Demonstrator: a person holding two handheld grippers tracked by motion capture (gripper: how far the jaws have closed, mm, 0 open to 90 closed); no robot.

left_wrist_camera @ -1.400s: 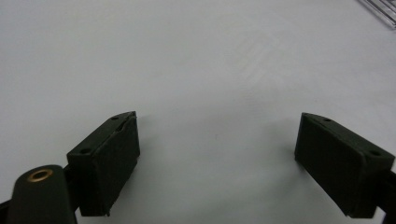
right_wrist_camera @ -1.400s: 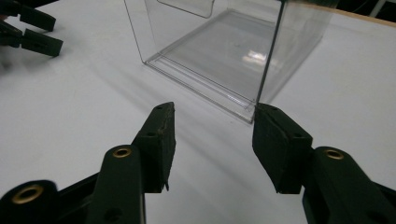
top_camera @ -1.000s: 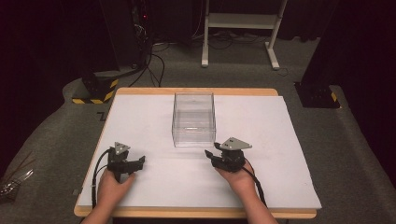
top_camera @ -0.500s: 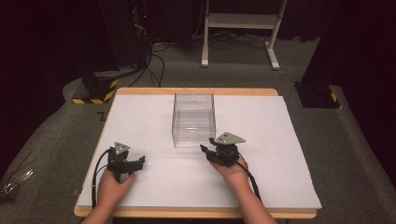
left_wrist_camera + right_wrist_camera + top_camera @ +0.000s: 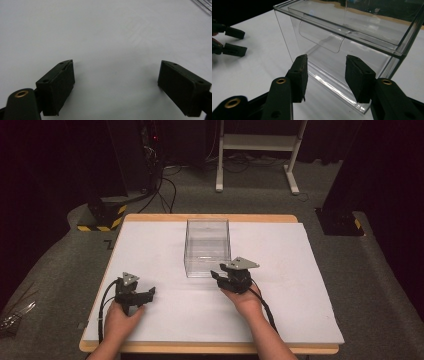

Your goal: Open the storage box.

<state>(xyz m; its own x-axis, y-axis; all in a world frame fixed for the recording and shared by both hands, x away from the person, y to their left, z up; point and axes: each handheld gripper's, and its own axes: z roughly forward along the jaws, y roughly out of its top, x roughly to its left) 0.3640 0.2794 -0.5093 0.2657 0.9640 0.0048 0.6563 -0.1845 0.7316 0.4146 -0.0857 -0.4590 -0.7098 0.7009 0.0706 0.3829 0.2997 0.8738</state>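
Observation:
A clear plastic box (image 5: 207, 247) stands upright on the white table (image 5: 300, 270), near its middle. My right gripper (image 5: 220, 276) is at the box's near right corner, close to its front wall. In the right gripper view the jaws (image 5: 327, 72) stand apart before the box (image 5: 352, 32), whose front wall has a curved handle recess. They have just been closing, with nothing pressed between them. My left gripper (image 5: 147, 293) rests open at the near left of the table. Its jaws (image 5: 116, 85) hang over bare white surface, holding nothing.
The table's wooden edge (image 5: 210, 218) borders the white sheet. Behind the table, on the grey floor, are a yellow-and-black striped base (image 5: 105, 220), cables and a white frame's legs (image 5: 255, 142). A dark stand (image 5: 340, 222) sits at the right.
My right gripper has moved left and a little away from me, up to the box's near corner. The left gripper has stayed put.

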